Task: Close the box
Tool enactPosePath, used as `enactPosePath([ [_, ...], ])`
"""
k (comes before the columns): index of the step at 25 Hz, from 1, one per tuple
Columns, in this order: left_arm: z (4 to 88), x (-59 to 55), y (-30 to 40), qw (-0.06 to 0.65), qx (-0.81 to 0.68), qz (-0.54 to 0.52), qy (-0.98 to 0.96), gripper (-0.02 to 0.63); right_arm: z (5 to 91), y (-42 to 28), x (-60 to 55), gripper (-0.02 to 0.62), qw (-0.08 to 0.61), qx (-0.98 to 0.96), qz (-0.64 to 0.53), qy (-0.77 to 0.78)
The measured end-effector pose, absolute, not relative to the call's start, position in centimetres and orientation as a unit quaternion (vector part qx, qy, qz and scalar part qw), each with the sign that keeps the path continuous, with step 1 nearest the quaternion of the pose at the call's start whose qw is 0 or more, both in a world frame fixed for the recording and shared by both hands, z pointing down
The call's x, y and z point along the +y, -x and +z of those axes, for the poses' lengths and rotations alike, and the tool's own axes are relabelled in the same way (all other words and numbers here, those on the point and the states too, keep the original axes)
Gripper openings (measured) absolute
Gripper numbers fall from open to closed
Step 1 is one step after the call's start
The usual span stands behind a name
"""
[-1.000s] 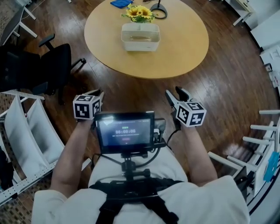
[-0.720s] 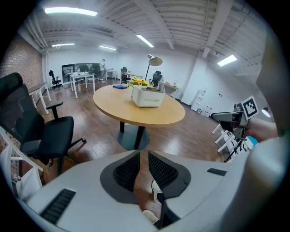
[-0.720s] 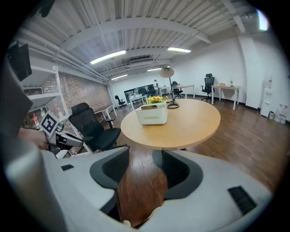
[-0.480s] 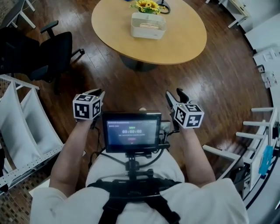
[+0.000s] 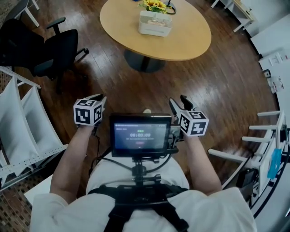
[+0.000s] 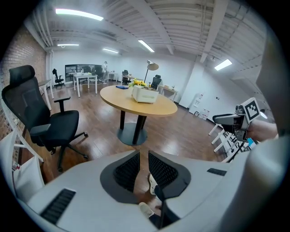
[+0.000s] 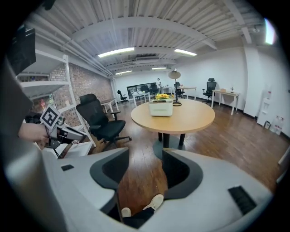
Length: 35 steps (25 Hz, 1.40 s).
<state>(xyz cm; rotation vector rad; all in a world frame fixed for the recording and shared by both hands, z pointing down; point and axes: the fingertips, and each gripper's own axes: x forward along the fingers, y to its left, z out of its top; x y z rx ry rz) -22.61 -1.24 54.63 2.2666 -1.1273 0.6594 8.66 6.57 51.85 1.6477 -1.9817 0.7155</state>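
A white rectangular box [image 5: 155, 22] stands on the far part of a round wooden table [image 5: 181, 38], next to a bunch of sunflowers [image 5: 154, 5]. It also shows small and distant as the box [image 6: 145, 94] in the left gripper view and the box [image 7: 161, 108] in the right gripper view. Both grippers are held close to the person's chest, well short of the table. My left gripper [image 5: 100, 99] [image 6: 143, 155] has its jaws nearly together with nothing between them. My right gripper [image 5: 179, 102] [image 7: 146, 155] is open and empty, over bare wooden floor.
A black office chair [image 5: 50, 50] stands left of the table. White racks [image 5: 22, 122] flank the left side, and further white frames [image 5: 267, 136] stand at the right. A monitor [image 5: 141, 135] on the chest rig sits between the grippers. The table rests on one central pedestal [image 6: 132, 131].
The table and box have slid up and away in the head view, so the person now stands farther from them. Both grippers keep their pose and jaw state.
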Motion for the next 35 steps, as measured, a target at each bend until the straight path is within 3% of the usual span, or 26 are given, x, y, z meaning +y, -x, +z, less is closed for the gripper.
enactPosePath([
  [17,53.1,2.2,23.5,0.244,-0.406,0.233,-0.849,0.064,50.4,-7.2,11.1,0.236,0.237,-0.719,0.227,-0.613],
  [35,55.1,2.2,26.8,0.259,-0.412,0.235,-0.841,0.064,52.8,-4.1,10.7,0.235,0.287,-0.714,0.224,-0.598],
])
